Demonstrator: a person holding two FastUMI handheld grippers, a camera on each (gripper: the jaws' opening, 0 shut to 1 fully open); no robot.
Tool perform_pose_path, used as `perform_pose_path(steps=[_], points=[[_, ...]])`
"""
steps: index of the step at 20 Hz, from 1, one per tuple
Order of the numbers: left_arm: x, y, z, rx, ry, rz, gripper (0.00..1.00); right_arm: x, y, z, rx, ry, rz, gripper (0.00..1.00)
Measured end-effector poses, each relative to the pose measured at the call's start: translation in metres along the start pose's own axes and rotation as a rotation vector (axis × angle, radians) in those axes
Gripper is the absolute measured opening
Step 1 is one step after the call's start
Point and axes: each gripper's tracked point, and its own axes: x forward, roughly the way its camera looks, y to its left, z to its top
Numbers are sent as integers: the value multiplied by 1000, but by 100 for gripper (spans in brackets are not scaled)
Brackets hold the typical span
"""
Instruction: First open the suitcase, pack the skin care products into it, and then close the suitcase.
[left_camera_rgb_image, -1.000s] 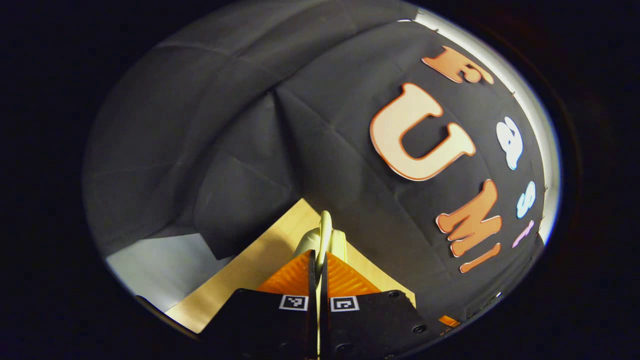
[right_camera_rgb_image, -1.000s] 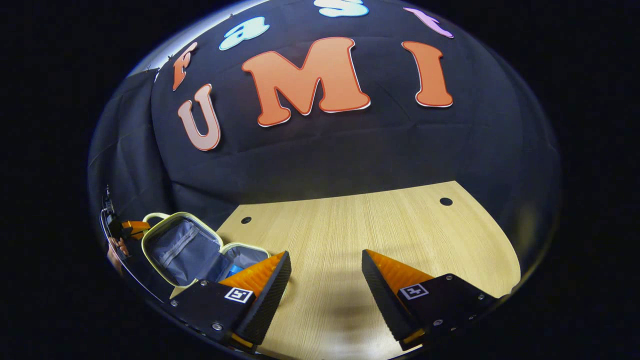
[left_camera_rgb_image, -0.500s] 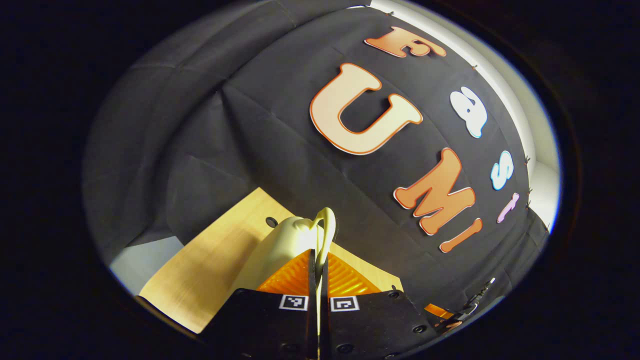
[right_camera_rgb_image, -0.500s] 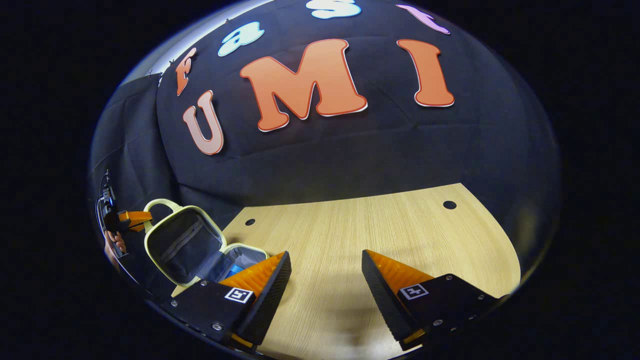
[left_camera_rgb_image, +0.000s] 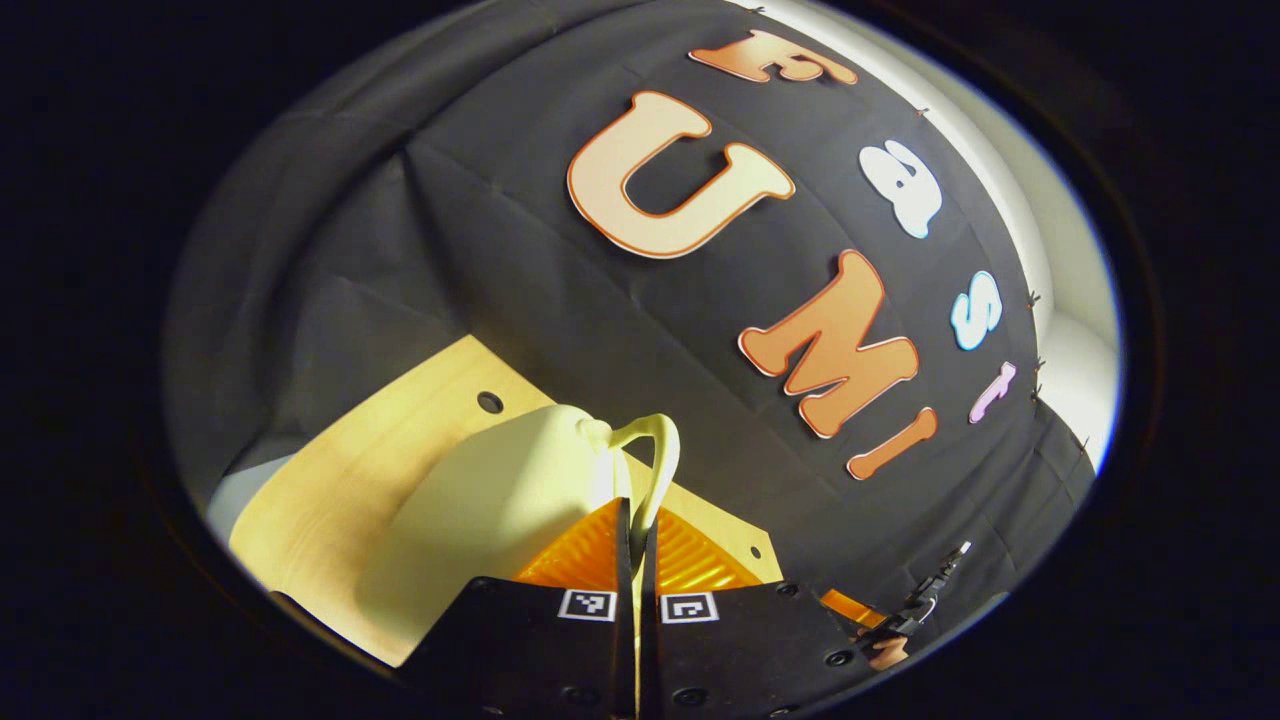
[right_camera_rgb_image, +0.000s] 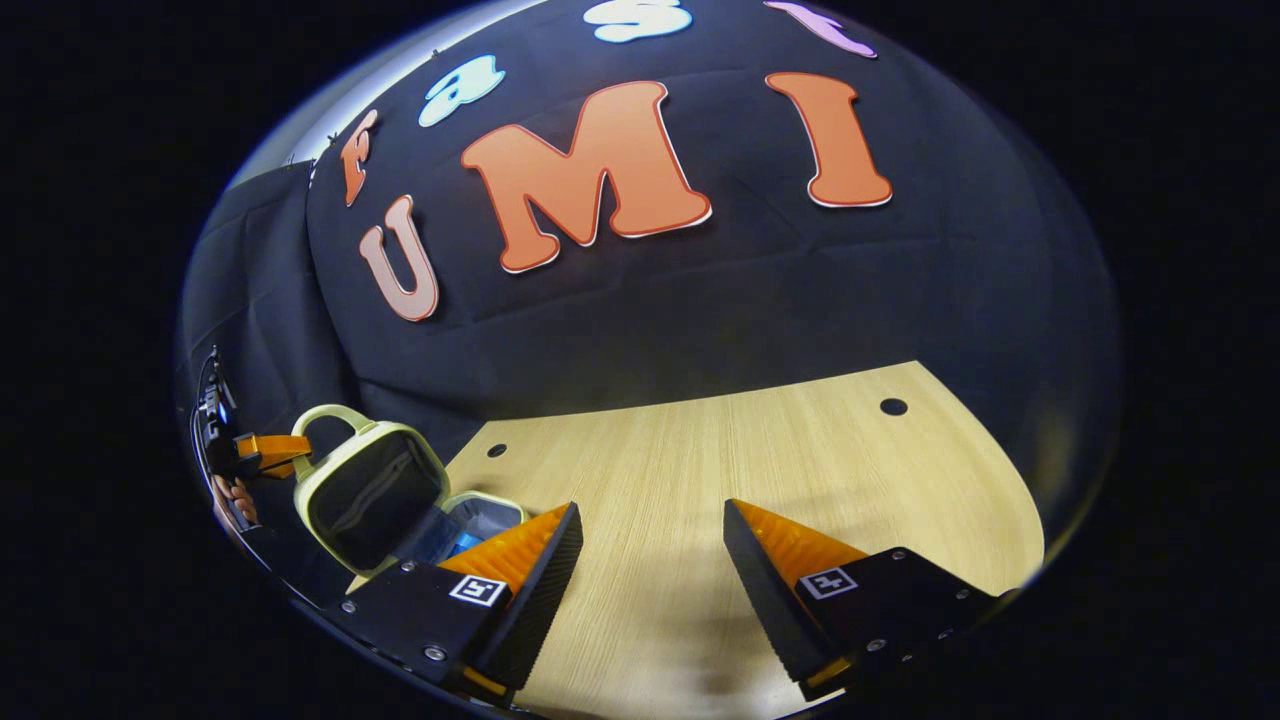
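The wooden table (right_camera_rgb_image: 760, 480) spreads under the right gripper (right_camera_rgb_image: 652, 560), whose fingers stand wide apart with nothing between them. Far to that gripper's left sits the pale yellow suitcase (right_camera_rgb_image: 375, 490), its lid (left_camera_rgb_image: 480, 500) tilted partly over the base, a blue item (right_camera_rgb_image: 465, 543) showing inside. The left gripper (left_camera_rgb_image: 636, 525) is clamped on the lid's handle (left_camera_rgb_image: 655, 465), which loops up just beyond its fingertips.

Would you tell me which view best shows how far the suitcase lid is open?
The right gripper view: the suitcase appears side-on, its lid raised above the base. The left gripper view shows just the lid's pale outside and the handle pinched in the left claw.
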Motion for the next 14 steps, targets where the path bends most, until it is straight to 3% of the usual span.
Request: perform_pose_path(steps=[6,14], points=[[17,-25,-49,88,81,2,2,-2,-2,8,-35,-37,-1,91],[60,-53,-151,207,260,23,0,-2,1,1,-67,-15,26,91]])
